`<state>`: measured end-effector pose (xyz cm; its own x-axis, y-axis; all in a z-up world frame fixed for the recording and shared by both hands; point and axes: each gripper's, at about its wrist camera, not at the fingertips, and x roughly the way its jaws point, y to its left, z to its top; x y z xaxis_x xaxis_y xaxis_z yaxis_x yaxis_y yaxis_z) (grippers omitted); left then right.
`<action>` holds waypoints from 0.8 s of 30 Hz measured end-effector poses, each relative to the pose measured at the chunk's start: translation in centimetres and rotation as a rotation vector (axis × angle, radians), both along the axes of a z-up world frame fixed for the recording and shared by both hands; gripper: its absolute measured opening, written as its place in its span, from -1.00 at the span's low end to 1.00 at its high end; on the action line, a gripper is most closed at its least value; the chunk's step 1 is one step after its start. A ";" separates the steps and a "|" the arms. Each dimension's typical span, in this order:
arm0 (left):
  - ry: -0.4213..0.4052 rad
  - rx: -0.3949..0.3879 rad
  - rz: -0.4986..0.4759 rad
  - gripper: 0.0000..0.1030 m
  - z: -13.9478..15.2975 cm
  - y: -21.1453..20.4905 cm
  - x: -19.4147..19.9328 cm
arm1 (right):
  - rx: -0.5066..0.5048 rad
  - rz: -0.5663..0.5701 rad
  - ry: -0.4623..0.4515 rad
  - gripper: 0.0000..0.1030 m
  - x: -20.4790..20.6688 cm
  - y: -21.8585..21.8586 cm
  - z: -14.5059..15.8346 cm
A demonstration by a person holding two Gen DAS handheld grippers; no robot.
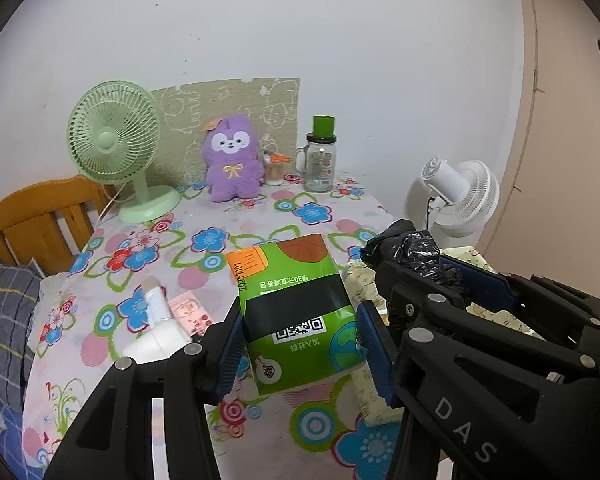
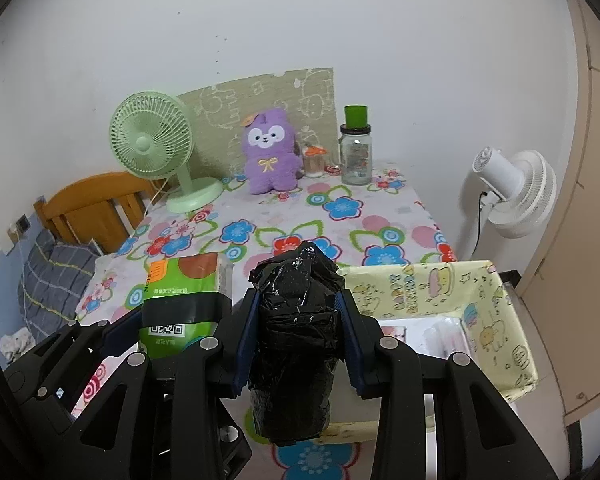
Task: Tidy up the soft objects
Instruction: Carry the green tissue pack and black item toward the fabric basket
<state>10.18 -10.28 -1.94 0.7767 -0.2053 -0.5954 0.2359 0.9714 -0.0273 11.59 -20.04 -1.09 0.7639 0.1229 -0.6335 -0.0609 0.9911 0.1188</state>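
My left gripper (image 1: pixel 300 336) is shut on a green tissue pack (image 1: pixel 296 312) with a QR code, held above the flowered table. The pack also shows in the right wrist view (image 2: pixel 180 304). My right gripper (image 2: pixel 298 336) is shut on a roll of black plastic bags (image 2: pixel 296 344), held over the near edge of a yellow patterned box (image 2: pixel 496 304). The black roll also shows in the left wrist view (image 1: pixel 412 248). A purple plush toy (image 1: pixel 230 160) sits upright at the back of the table.
A green desk fan (image 1: pixel 116 148) stands back left. A glass jar with a green lid (image 1: pixel 320 160) and a small cup (image 1: pixel 274 170) stand back right. A white tube (image 1: pixel 156 320) and pink card (image 1: pixel 188 312) lie front left. A white fan (image 1: pixel 460 196) stands beyond the table's right edge.
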 end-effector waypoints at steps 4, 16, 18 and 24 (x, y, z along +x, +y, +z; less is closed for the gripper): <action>-0.007 0.002 -0.022 0.08 0.2 -1.5 0.3 | 0.003 -0.013 -0.009 -0.20 0.2 -1.4 0.2; 0.008 0.004 -0.105 0.09 -0.7 -5.9 1.4 | -0.005 -0.083 -0.002 -0.20 0.7 -6.0 -0.4; 0.012 0.007 -0.120 0.09 -0.9 -6.7 1.6 | -0.006 -0.095 0.001 -0.20 0.8 -6.6 -0.6; 0.027 0.010 -0.152 0.09 -1.4 -8.5 2.1 | -0.008 -0.131 0.016 -0.20 1.1 -8.6 -1.2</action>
